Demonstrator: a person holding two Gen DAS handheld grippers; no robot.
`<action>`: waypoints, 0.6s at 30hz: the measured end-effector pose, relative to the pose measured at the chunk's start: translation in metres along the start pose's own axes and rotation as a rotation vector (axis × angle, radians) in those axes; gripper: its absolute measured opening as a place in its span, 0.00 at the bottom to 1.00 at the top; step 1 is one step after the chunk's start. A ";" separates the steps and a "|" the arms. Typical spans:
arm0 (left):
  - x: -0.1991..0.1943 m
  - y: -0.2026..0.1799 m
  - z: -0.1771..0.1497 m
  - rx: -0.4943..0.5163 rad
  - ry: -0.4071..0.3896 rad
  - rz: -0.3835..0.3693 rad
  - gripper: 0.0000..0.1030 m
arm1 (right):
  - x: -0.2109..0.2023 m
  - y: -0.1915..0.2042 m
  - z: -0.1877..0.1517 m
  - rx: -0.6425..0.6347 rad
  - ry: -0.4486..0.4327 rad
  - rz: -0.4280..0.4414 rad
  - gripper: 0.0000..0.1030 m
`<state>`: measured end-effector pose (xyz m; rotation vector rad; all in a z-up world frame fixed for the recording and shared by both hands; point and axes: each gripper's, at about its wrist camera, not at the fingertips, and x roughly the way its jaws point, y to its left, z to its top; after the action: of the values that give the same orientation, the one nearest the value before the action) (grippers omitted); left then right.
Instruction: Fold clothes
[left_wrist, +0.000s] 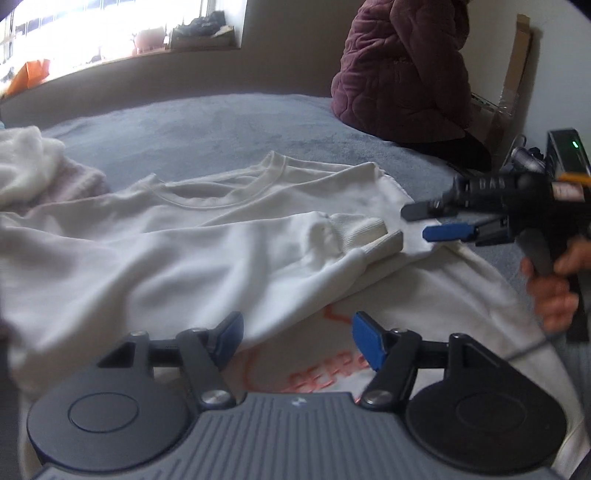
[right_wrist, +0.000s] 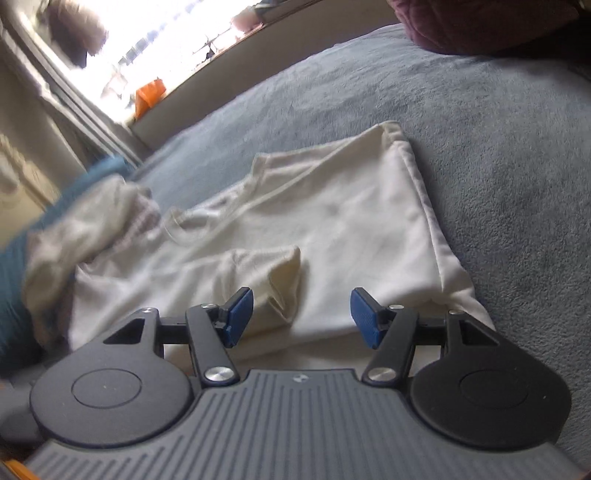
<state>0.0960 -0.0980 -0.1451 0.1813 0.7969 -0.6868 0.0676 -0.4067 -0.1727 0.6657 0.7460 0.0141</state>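
A white sweatshirt (left_wrist: 207, 236) with orange print (left_wrist: 325, 369) lies spread on the grey-blue bed cover (left_wrist: 207, 129). One sleeve is folded across its body, and the ribbed cuff (left_wrist: 354, 229) ends near the right edge. My left gripper (left_wrist: 295, 339) hovers open over the printed lower part, with nothing between its pads. My right gripper (left_wrist: 424, 221) comes in from the right in a hand (left_wrist: 550, 291), open, just beyond the cuff. In the right wrist view the sweatshirt (right_wrist: 332, 221) and folded cuff (right_wrist: 284, 280) lie under the open right gripper (right_wrist: 301, 317).
A heap of white and pink clothes (left_wrist: 33, 170) sits at the left, also the heap (right_wrist: 92, 221). A person in a maroon quilted jacket (left_wrist: 402, 66) sits on the bed at the back right. Cardboard (left_wrist: 513, 74) leans on the wall. A cluttered window sill (left_wrist: 110, 55) runs behind.
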 end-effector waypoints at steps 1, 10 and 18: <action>-0.006 0.002 -0.006 0.017 -0.006 0.018 0.66 | 0.000 -0.002 0.003 0.041 0.005 0.026 0.57; -0.026 0.026 -0.042 0.103 -0.012 0.170 0.66 | 0.016 0.009 0.019 0.152 0.059 0.005 0.56; -0.039 0.049 -0.035 0.042 0.005 0.286 0.66 | 0.062 0.049 0.012 -0.106 0.207 -0.115 0.17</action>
<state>0.0867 -0.0268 -0.1470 0.3287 0.7440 -0.4335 0.1317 -0.3596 -0.1774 0.5238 0.9754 0.0175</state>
